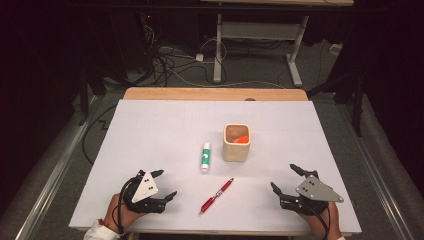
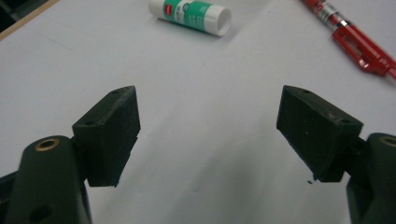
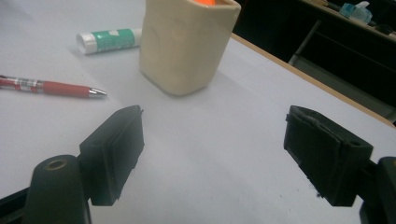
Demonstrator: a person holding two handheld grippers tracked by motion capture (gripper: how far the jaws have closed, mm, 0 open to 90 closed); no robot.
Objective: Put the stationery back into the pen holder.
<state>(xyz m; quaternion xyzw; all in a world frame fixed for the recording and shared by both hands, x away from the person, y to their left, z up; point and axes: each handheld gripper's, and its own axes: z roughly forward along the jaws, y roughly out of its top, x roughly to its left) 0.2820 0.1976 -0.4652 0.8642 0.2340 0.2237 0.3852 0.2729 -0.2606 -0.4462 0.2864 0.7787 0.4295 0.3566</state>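
Observation:
A cream square cup (image 1: 236,142) stands right of the table's middle with something orange (image 1: 242,139) inside. Left of it lies a white and green glue stick (image 1: 205,157), and nearer me a red pen (image 1: 217,195) lies slanted. My left gripper (image 1: 165,184) rests open at the front left, nothing between its jaws; ahead of it lie the glue stick (image 2: 190,14) and the pen (image 2: 353,34). My right gripper (image 1: 285,178) sits open and empty at the front right, facing the cup (image 3: 187,43), with the pen (image 3: 49,87) and glue stick (image 3: 109,39) to its left.
A white sheet (image 1: 150,130) covers the wooden table (image 1: 215,93). Beyond the far edge stand a desk frame (image 1: 260,45) and loose cables (image 1: 175,65) on the floor. Metal rails (image 1: 55,170) run along both sides.

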